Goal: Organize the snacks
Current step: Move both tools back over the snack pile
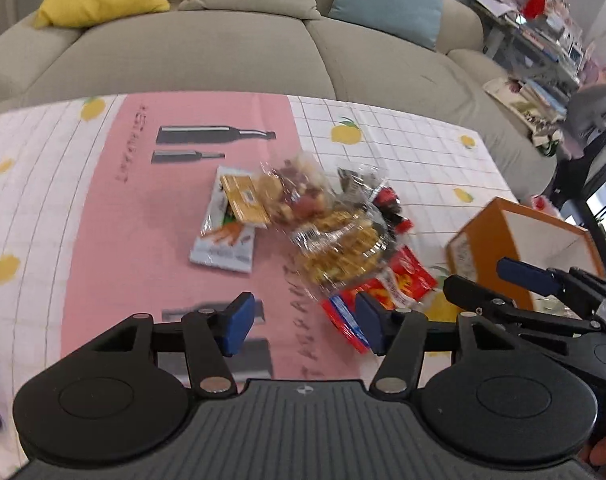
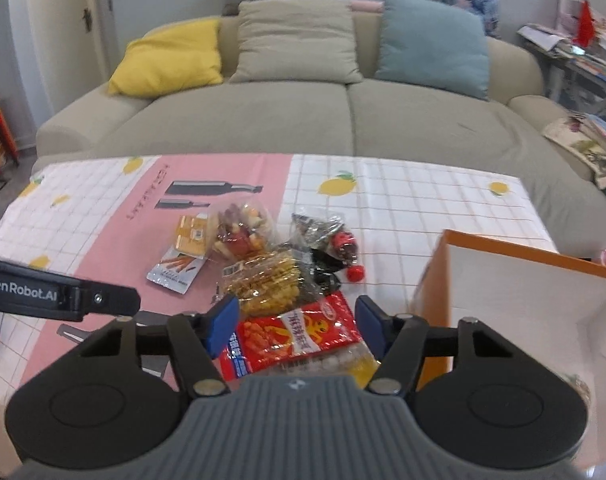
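Red snack packet (image 2: 299,334) at lower centre looked light, crinkly, slippery; right gripper (image 2: 297,328) was spread wide around it, left gripper (image 1: 303,326) also released, so I'd pinch its flat middle.

You see a tablecloth (image 2: 403,200) of white grid with yellow lemons and a pink panel printed with dark bottles. On it, your red packet (image 2: 299,332) carries yellow print, the box (image 2: 435,280) is orange outside and white inside, and each gripper's fingertips (image 2: 223,322) are blue on black arms.
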`<state>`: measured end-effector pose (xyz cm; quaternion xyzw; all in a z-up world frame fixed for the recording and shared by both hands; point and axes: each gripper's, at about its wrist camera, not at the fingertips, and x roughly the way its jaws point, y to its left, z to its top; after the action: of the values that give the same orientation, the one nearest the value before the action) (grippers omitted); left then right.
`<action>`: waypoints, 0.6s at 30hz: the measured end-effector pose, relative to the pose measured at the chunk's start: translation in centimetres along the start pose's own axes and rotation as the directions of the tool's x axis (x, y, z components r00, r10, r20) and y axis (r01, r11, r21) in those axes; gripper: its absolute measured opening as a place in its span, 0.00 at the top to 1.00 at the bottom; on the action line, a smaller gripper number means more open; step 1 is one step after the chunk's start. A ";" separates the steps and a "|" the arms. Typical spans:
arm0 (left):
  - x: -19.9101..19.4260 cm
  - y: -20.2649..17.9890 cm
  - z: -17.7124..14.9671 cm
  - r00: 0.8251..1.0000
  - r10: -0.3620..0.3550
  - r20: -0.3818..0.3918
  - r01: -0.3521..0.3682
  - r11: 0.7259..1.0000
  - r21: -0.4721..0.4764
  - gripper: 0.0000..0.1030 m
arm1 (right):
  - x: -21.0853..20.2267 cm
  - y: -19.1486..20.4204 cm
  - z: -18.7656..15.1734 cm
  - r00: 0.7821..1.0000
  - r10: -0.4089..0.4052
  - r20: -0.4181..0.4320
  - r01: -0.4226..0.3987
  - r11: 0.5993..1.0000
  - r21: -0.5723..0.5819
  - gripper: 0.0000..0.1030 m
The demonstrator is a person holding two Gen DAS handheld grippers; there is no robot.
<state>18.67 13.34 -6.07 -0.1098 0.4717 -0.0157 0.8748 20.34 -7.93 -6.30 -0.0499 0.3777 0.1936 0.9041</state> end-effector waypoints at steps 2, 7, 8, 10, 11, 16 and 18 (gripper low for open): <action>0.8 0.3 0.8 1.000 0.001 0.005 -0.001 1.000 0.018 0.31 | 1.6 0.2 0.6 1.000 0.009 -0.015 -0.009 1.000 -0.014 0.39; 3.7 1.6 2.8 1.000 0.011 -0.016 -0.011 1.000 0.024 0.28 | 5.9 0.8 1.6 0.997 0.022 -0.073 -0.027 0.998 -0.055 0.38; 4.3 2.0 3.2 1.000 0.014 -0.023 -0.013 1.000 0.011 0.29 | 6.6 0.8 1.8 0.996 0.020 -0.082 -0.025 0.998 -0.058 0.38; 5.4 2.8 3.8 1.000 0.004 -0.023 -0.004 1.000 -0.017 0.30 | 8.3 0.7 2.2 0.994 0.015 -0.107 -0.021 0.998 -0.054 0.38; 6.0 3.2 4.1 1.000 -0.003 -0.023 0.002 0.999 -0.033 0.30 | 8.9 0.6 2.3 0.993 0.017 -0.117 -0.023 0.998 -0.051 0.38; 9.0 5.1 5.4 1.000 0.008 -0.020 -0.011 0.992 -0.128 0.30 | 11.6 0.9 3.0 0.987 0.036 -0.160 -0.043 0.998 -0.044 0.28; 10.0 5.8 5.7 1.000 -0.002 -0.027 -0.002 0.986 -0.168 0.30 | 12.2 1.2 3.2 0.985 0.044 -0.169 -0.053 0.997 -0.049 0.26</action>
<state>28.49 18.68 -12.47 -0.1830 0.4831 0.0228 0.8559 29.79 -2.23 -12.54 -0.0808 0.4484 0.2207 0.8624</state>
